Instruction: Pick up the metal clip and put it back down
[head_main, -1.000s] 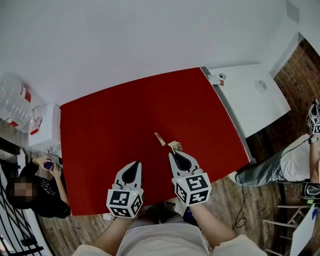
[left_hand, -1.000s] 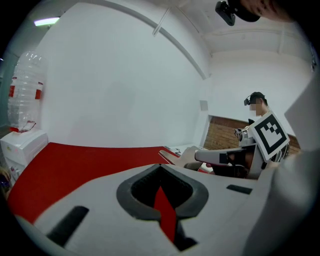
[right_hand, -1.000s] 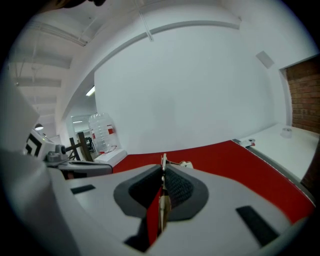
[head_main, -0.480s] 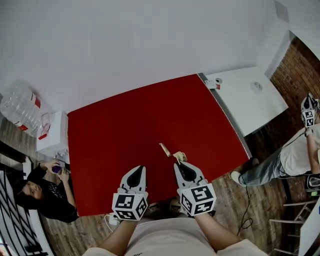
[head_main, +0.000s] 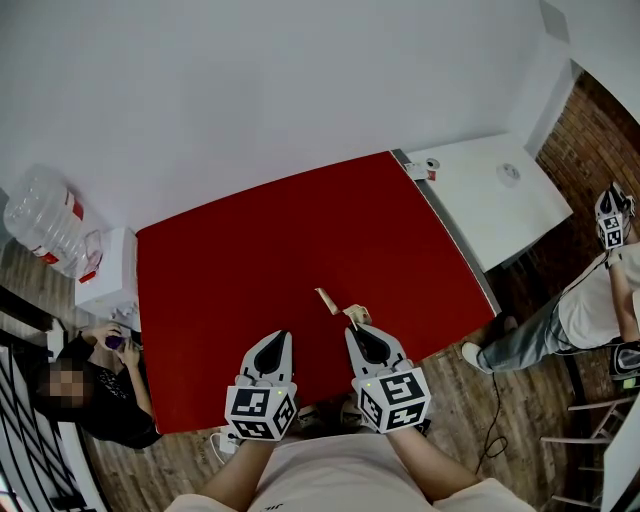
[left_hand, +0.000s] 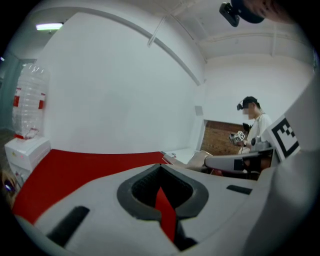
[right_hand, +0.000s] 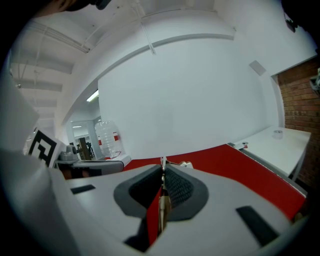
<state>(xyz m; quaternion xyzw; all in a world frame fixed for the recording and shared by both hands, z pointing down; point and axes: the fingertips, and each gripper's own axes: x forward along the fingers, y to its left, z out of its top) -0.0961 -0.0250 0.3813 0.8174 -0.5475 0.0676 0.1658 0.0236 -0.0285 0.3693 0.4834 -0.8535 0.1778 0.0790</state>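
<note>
A small brass-coloured metal clip (head_main: 356, 314) sits at the tip of my right gripper (head_main: 358, 328), over the near part of the red table (head_main: 280, 240). One thin arm of the clip pokes out to the left. In the right gripper view the clip's thin metal (right_hand: 162, 162) stands pinched between the shut jaws of the right gripper (right_hand: 162, 187). My left gripper (head_main: 274, 342) hovers beside it near the table's front edge. The left gripper (left_hand: 161, 192) has its jaws together with nothing between them. Whether the clip touches the table I cannot tell.
A large water bottle (head_main: 40, 215) stands on a white dispenser (head_main: 105, 270) at the left, with a seated person (head_main: 90, 375) below it. A white table (head_main: 490, 200) adjoins the red one on the right. Another person (head_main: 590, 310) stands at the far right.
The head view has shifted, so the table sits a little differently in frame. Both grippers keep their stance, and the clip stays in the right gripper's jaws.
</note>
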